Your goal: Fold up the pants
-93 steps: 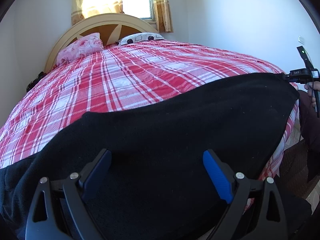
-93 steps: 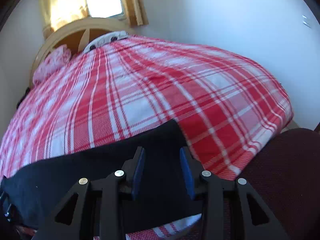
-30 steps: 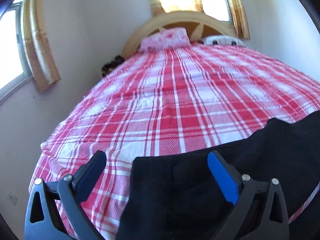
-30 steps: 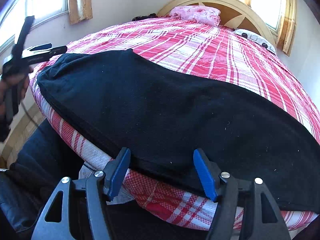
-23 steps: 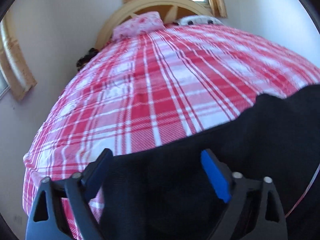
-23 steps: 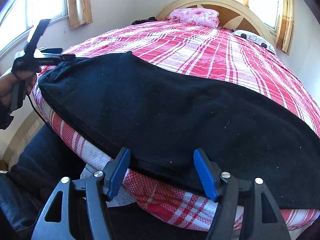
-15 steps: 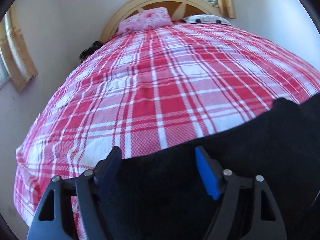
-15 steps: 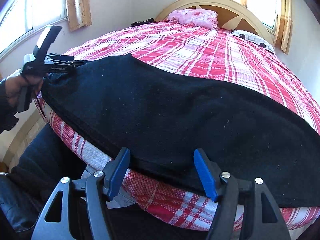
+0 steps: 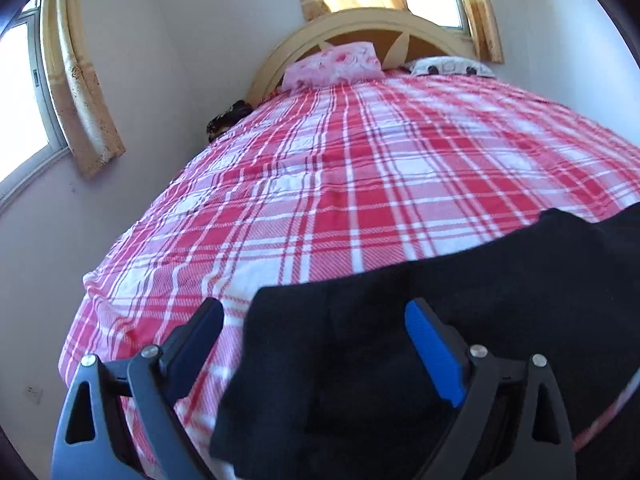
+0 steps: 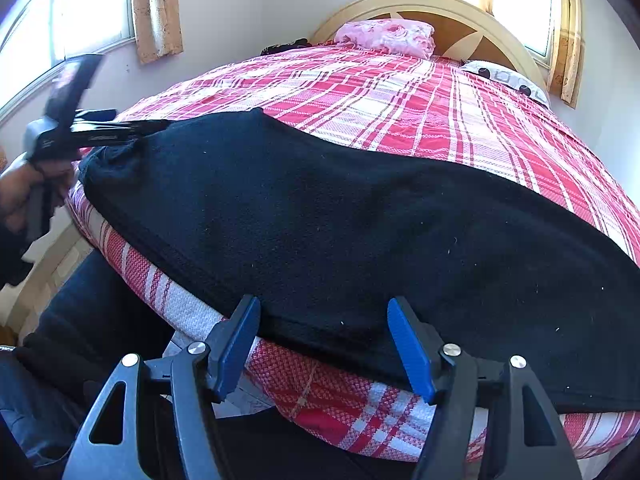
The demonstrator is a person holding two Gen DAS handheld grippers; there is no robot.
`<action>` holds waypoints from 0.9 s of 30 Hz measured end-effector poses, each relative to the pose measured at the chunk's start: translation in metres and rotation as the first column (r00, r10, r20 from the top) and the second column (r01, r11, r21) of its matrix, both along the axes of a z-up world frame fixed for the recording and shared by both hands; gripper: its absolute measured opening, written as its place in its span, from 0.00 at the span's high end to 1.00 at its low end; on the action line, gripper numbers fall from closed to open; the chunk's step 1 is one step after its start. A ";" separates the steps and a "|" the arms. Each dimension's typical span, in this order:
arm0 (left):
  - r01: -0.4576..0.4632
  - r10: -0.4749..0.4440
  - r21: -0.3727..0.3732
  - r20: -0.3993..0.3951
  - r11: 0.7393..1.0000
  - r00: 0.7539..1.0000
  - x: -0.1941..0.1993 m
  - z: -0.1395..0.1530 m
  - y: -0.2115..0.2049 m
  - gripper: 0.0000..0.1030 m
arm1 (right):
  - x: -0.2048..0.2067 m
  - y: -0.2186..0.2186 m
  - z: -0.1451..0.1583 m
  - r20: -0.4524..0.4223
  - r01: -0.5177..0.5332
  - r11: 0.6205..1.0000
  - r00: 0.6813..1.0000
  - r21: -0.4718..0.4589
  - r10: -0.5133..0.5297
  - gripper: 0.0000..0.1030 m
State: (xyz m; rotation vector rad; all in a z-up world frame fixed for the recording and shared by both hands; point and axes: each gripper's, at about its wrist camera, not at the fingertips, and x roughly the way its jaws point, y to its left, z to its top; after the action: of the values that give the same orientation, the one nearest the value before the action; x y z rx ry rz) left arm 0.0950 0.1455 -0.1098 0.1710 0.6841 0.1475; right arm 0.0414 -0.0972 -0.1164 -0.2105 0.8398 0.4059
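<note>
Black pants: spread lengthwise along the near edge of a bed covered in red-and-white plaid, one long edge hanging slightly over the mattress side.
Left gripper: jaws wide apart, straddling the corner of the pants' end; nothing pinched between the blue pads. Seen from the right wrist camera, its tips reach the cloth's far corner.
Right gripper: jaws wide apart, poised at the pants' overhanging edge, gripping nothing.
Headboard end: a pink floral pillow and a spotted pillow.
</note>
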 end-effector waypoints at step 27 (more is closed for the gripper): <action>0.324 -0.332 -0.166 -0.026 0.931 0.943 0.022 0.003 -0.163 0.03 | -0.009 -0.363 0.081 -0.075 0.686 0.652 0.705 0.323 -0.705 0.34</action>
State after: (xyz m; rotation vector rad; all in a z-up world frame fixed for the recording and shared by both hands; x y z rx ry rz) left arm 0.1174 -0.0176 -0.1069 0.1336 0.7078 -0.2342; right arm 0.0319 -0.4607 -0.0358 0.4215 0.7177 -0.2030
